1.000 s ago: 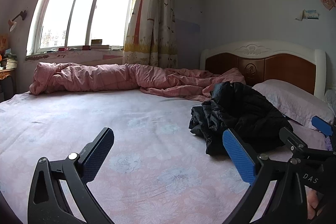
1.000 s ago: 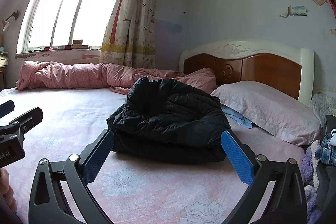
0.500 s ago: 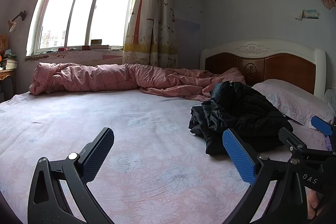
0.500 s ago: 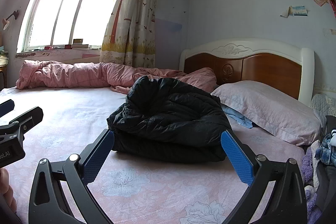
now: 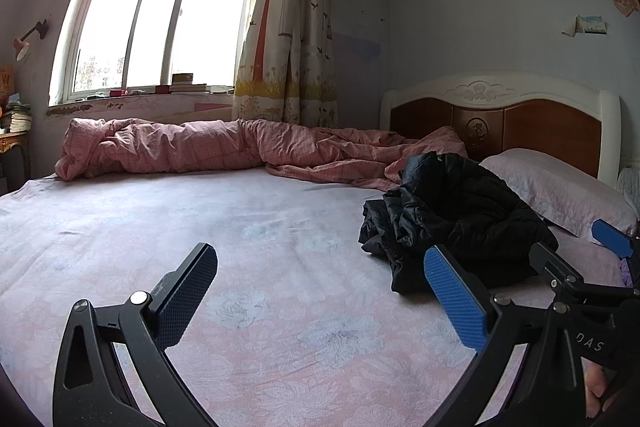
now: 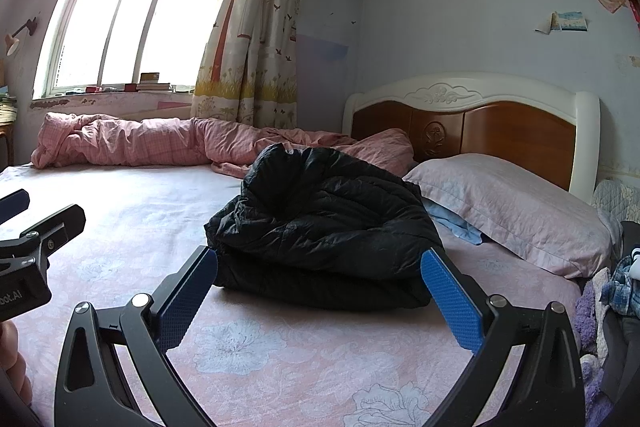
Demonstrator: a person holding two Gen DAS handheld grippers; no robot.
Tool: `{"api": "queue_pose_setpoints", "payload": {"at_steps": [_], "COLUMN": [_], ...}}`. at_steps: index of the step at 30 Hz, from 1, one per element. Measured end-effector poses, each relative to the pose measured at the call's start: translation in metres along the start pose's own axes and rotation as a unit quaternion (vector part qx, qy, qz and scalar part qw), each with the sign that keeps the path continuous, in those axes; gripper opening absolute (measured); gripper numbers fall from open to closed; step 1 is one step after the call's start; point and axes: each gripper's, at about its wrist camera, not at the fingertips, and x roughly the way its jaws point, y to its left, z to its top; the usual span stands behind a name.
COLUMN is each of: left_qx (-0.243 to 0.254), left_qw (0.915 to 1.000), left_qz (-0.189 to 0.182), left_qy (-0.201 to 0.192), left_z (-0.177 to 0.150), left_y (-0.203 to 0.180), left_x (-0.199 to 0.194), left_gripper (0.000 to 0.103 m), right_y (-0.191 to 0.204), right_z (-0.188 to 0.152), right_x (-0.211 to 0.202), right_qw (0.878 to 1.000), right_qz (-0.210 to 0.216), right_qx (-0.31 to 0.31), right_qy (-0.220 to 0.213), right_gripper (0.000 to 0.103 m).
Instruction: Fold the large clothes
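Note:
A black quilted puffer jacket (image 6: 324,227) lies bundled on the pink floral bed sheet (image 6: 256,347), near the pillow. It also shows in the left wrist view (image 5: 452,215) at the right. My right gripper (image 6: 318,287) is open and empty, just in front of the jacket, not touching it. My left gripper (image 5: 320,291) is open and empty, above bare sheet (image 5: 240,227) to the left of the jacket. The right gripper also shows at the right edge of the left wrist view (image 5: 580,259).
A rolled pink checked duvet (image 5: 208,151) lies along the far side under the window. A pink pillow (image 6: 516,211) rests against the wooden headboard (image 6: 480,123). Loose clothes (image 6: 616,291) pile up at the right bed edge.

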Motion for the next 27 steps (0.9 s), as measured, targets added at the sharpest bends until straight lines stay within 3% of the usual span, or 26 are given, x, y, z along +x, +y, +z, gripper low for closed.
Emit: {"api": "queue_pose_setpoints", "payload": {"at_steps": [27], "left_qx": [0.009], "left_qw": [1.0], "left_qz": [-0.003], "left_qy": [-0.002], "left_z": [0.0001], "left_y": [-0.0015], "left_x": [-0.0024], "left_gripper": [0.103], "right_y": [-0.0006], "right_z": [-0.0009], "right_x": [0.0018], "right_qw": [1.0], "right_qz": [0.002], "right_qx": [-0.001], "right_qy": [0.001], "right_gripper": [0.103]}}
